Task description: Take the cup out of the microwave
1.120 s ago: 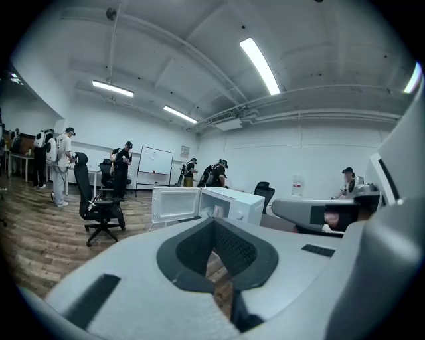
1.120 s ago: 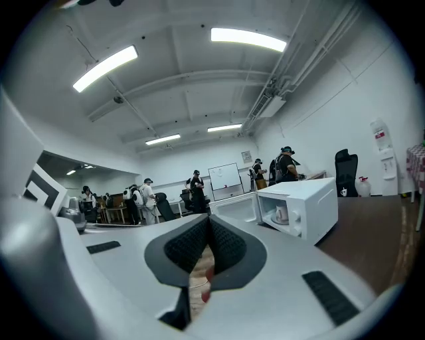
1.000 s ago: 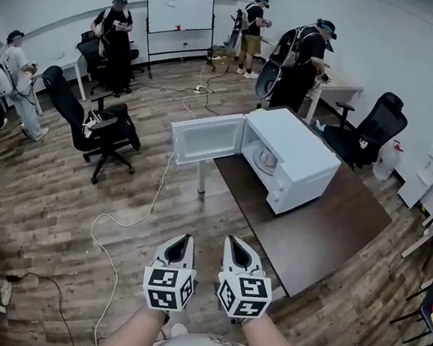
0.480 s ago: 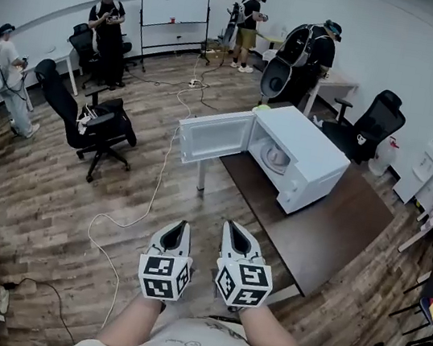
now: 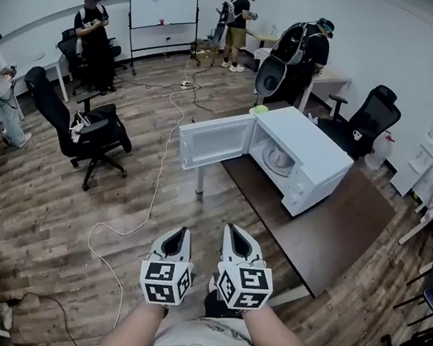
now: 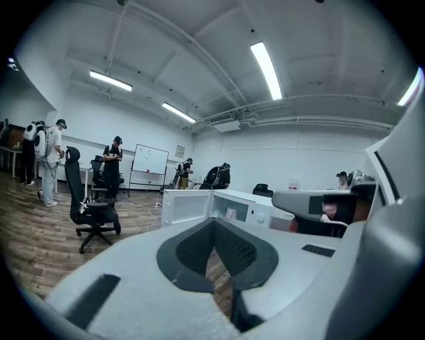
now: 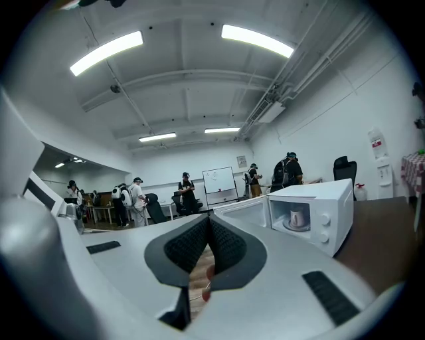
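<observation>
A white microwave (image 5: pixel 313 161) stands on a dark brown table (image 5: pixel 346 229) with its door (image 5: pixel 215 139) swung open to the left. Inside it, a pale cup (image 7: pixel 297 218) sits on the turntable; the left gripper view also shows the cup (image 6: pixel 230 213). Both grippers are low and close to my body, well short of the microwave. My left gripper (image 5: pixel 182 231) is shut with nothing in it, its pads (image 6: pixel 226 247) meeting at the tip. Beside it, my right gripper (image 5: pixel 232 229) is shut and empty too.
A black office chair (image 5: pixel 85 127) stands on the wood floor to the left, and a white cable (image 5: pixel 122 227) runs across the floor ahead of me. Another black chair (image 5: pixel 369 119) is behind the table. Several people and a whiteboard (image 5: pixel 162 5) are at the far wall.
The microwave sits slightly nearer and larger in the head view, and the room has drifted left. Both grippers stay shut, side by side near my body.
</observation>
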`<state>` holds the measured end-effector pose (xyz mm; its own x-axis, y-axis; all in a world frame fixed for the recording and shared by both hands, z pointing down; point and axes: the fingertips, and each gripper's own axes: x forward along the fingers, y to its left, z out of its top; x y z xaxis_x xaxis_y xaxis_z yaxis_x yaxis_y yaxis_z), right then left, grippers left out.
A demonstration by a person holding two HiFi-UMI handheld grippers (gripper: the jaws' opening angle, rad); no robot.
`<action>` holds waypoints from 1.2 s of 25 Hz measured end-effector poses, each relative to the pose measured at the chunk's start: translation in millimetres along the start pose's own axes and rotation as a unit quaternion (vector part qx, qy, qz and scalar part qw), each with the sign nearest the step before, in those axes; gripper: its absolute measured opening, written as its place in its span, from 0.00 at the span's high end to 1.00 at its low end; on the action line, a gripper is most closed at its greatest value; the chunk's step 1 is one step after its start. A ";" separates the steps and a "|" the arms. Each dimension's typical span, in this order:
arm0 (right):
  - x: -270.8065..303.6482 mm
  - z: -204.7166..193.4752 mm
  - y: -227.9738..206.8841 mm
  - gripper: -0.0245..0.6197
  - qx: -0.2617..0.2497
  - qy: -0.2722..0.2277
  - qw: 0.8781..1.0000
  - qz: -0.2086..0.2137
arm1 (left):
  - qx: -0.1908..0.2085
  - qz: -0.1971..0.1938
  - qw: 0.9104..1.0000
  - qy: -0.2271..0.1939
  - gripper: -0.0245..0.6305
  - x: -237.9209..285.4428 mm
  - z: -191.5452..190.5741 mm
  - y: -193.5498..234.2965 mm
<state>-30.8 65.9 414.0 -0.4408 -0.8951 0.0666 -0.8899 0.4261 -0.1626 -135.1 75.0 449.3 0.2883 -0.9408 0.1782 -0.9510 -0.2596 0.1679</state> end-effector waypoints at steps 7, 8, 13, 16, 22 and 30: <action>36.9 -2.5 -15.5 0.94 0.010 0.000 1.000 -0.006 | 0.012 -0.005 1.000 0.004 0.95 28.8 0.8 11.2; 43.2 -1.6 -18.5 0.94 0.011 -0.001 1.000 -0.007 | 0.011 -0.003 1.000 0.006 0.95 34.3 1.3 15.5; 76.1 -4.0 -41.8 0.94 0.018 0.002 1.000 -0.017 | 0.006 0.003 1.000 0.014 0.95 68.9 2.8 31.8; 98.3 -4.0 -61.1 0.94 0.023 0.005 0.999 -0.023 | 0.009 -0.002 1.000 0.020 0.95 93.9 3.2 31.7; 148.0 10.9 -102.6 0.94 0.025 0.002 0.999 -0.042 | 0.019 -0.019 0.999 0.030 0.95 161.4 19.0 32.9; 219.6 29.1 -162.0 0.94 0.022 -0.003 0.997 -0.079 | 0.030 -0.048 0.998 0.036 0.95 254.0 43.7 37.1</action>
<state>20.0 -203.4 426.3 -0.2940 -0.9516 0.0893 -0.9425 0.2730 -0.1928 -102.0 -183.1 458.4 0.3830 -0.8938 0.2335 -0.9232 -0.3618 0.1292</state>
